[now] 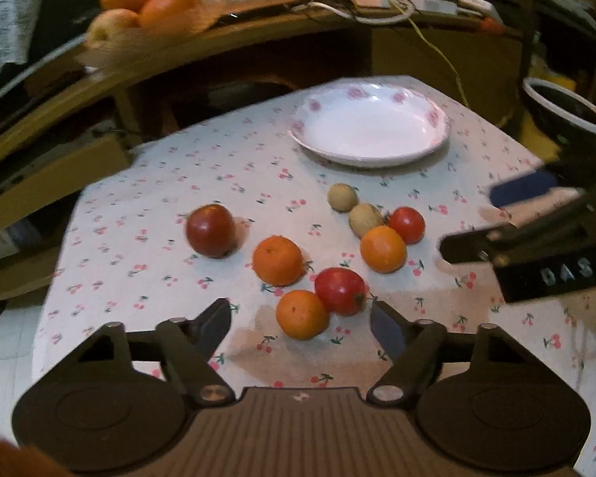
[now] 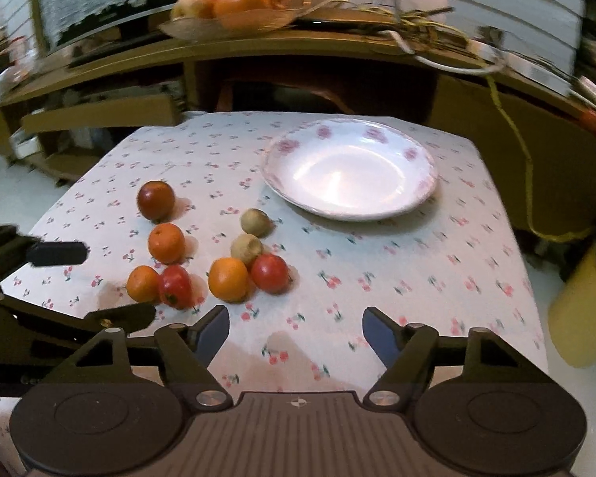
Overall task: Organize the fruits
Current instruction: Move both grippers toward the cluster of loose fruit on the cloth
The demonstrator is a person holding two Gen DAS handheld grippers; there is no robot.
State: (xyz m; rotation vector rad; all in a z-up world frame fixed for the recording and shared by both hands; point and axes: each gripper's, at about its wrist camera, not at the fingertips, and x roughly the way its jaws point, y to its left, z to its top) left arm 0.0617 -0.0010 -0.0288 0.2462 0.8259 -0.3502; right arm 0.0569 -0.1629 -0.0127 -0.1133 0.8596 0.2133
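Table covered by a white cloth (image 1: 147,214) with small red cherry print. Plate (image 1: 371,125), white with pink flowers on the rim, sits at the far side, nothing on it.

Fruits lie loose on the cloth, nearer than the plate, 8 in all:
- dark red apple (image 1: 210,230), alone at left, apart from the others
- 3 oranges: middle orange (image 1: 278,260), near orange (image 1: 302,314), right orange (image 1: 382,248)
- red tomato (image 1: 340,290), glossy, touching the near orange
- small tomato (image 1: 407,223), touching the right orange
- 2 brown fruits, dull tan, small: far one (image 1: 342,197), near one (image 1: 364,219) against the right orange

Left gripper (image 1: 300,322): jaws wide apart, empty, just short of the near orange and the red tomato. Right gripper (image 2: 296,328): jaws likewise spread, empty, over bare cloth near the table's front edge, right of the fruit cluster.

Behind the table, a wooden shelf carries a bowl (image 2: 226,26) with oranges and a pale apple. Frames somewhat blurred.
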